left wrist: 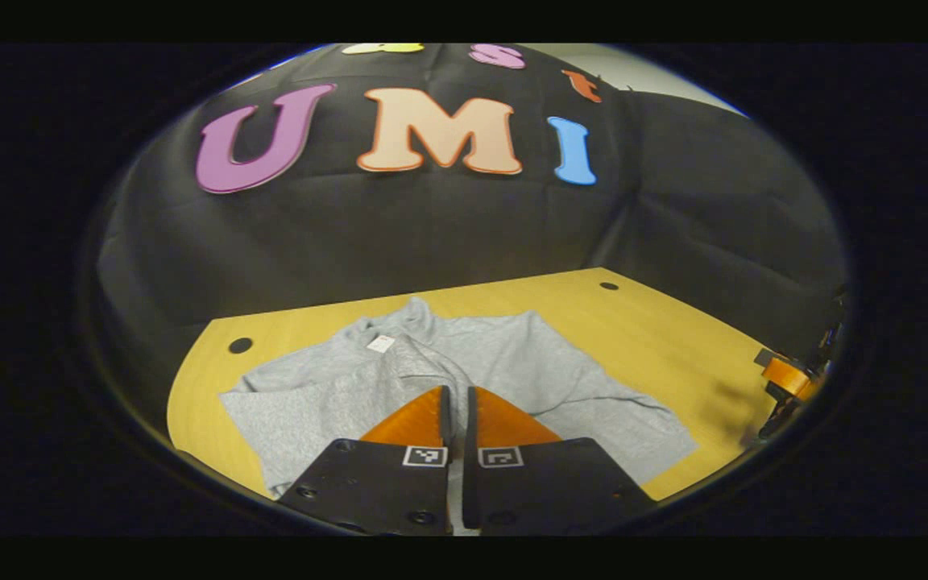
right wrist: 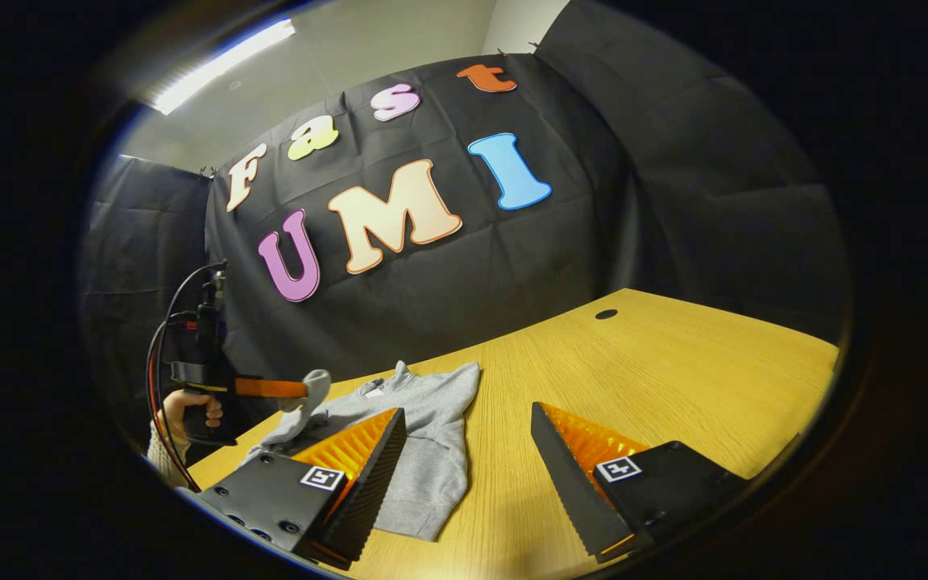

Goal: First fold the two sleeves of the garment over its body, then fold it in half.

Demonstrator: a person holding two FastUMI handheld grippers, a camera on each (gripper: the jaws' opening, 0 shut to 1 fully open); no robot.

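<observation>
Garment (left wrist: pixel 512 362) lying on yellow wooden worktop (left wrist: pixel 657 322); left hand-held gripper (left wrist: pixel 457 403) pinching its sleeve; right hand-held gripper (right wrist: pixel 468 435) gaping wide; black cloth walling far side.

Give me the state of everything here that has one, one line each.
Garment: spread on the table, one sleeve lifted.
Left gripper: shut on the garment's sleeve, held up off the table.
Right gripper: open, holding nothing, above the table.
</observation>
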